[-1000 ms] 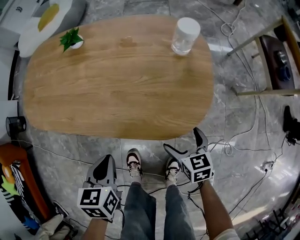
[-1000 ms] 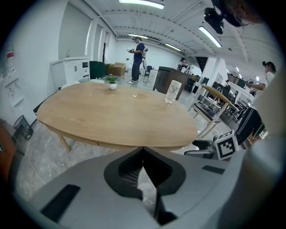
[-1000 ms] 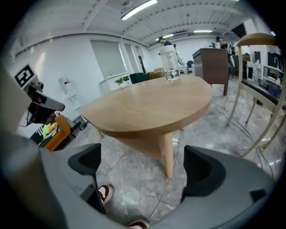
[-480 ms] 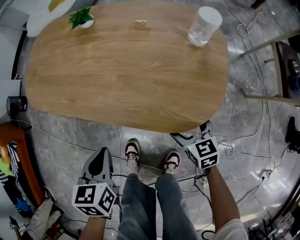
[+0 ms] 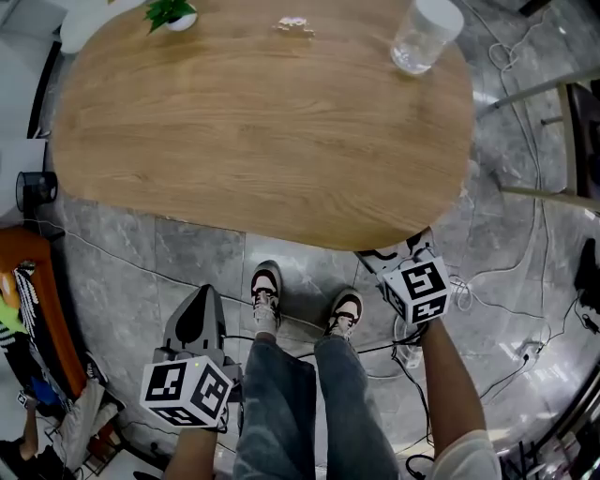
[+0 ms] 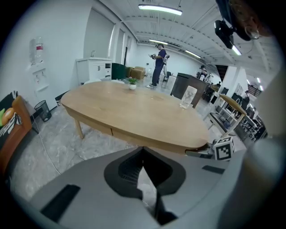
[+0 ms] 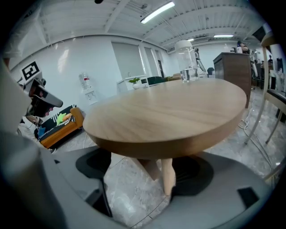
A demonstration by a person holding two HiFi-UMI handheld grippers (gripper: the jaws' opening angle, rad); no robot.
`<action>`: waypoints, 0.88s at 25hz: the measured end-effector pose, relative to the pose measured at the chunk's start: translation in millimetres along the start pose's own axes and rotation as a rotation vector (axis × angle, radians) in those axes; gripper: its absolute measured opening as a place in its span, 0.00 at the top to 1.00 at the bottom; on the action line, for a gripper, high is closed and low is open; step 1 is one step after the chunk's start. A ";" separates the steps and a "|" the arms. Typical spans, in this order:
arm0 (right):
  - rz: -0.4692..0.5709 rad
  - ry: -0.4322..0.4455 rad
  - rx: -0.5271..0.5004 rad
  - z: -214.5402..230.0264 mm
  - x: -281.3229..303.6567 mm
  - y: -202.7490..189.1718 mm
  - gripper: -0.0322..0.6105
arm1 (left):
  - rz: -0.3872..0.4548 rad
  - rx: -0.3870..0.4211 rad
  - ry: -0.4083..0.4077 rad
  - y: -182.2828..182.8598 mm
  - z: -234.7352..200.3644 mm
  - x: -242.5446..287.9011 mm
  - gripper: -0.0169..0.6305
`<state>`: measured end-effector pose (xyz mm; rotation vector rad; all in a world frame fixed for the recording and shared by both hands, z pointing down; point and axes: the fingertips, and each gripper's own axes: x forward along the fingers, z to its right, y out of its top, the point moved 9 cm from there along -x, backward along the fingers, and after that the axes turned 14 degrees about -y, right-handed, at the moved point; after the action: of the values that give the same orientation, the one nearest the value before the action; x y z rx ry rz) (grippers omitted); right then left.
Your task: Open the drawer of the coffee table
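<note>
An oval wooden coffee table (image 5: pixel 253 131) fills the top of the head view. In the left gripper view the strip under its top shows a vertical seam (image 6: pixel 111 131) where the drawer front begins. My right gripper (image 5: pixel 392 255) is at the table's near right rim, its tips partly under the edge. Its jaws have just been closing and stand open (image 7: pixel 143 167), with the rim and a table leg (image 7: pixel 167 176) ahead of them and nothing pressed. My left gripper (image 5: pixel 199 307) hangs over the floor, apart from the table, jaws shut (image 6: pixel 143 154) and empty.
On the tabletop stand a small potted plant (image 5: pixel 173 14) and a clear jar (image 5: pixel 424 36). The person's shoes (image 5: pixel 265 291) are between the grippers. Cables (image 5: pixel 487 281) run over the marble floor. An orange bench (image 5: pixel 28 309) is at the left and a chair frame (image 5: pixel 548 89) at the right.
The right gripper has moved up to the table's rim, and its jaws now reach under the edge. The table has shifted nearer in the view. The left gripper has stayed near the floor.
</note>
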<state>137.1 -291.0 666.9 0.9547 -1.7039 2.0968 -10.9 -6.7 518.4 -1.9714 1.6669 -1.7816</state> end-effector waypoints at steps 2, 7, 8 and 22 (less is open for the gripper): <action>0.002 -0.001 0.007 0.3 0.6 0.0 0.28 | 0.002 0.003 0.002 0.3 -0.9 0.0 0.99; 0.012 0.015 0.015 -4.4 1.0 -3.1 0.29 | -0.005 0.029 -0.014 0.2 6.0 4.5 0.99; 0.010 0.028 0.001 -6.5 1.2 -3.9 0.29 | -0.007 0.033 -0.018 -0.7 8.9 6.0 0.99; 0.030 0.070 -0.058 -11.8 5.7 -2.2 0.43 | -0.057 0.112 -0.085 -2.9 39.5 25.7 0.99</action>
<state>130.5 -280.3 671.3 0.8341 -1.7437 2.0622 14.0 -46.4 524.5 -2.0355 1.4678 -1.7408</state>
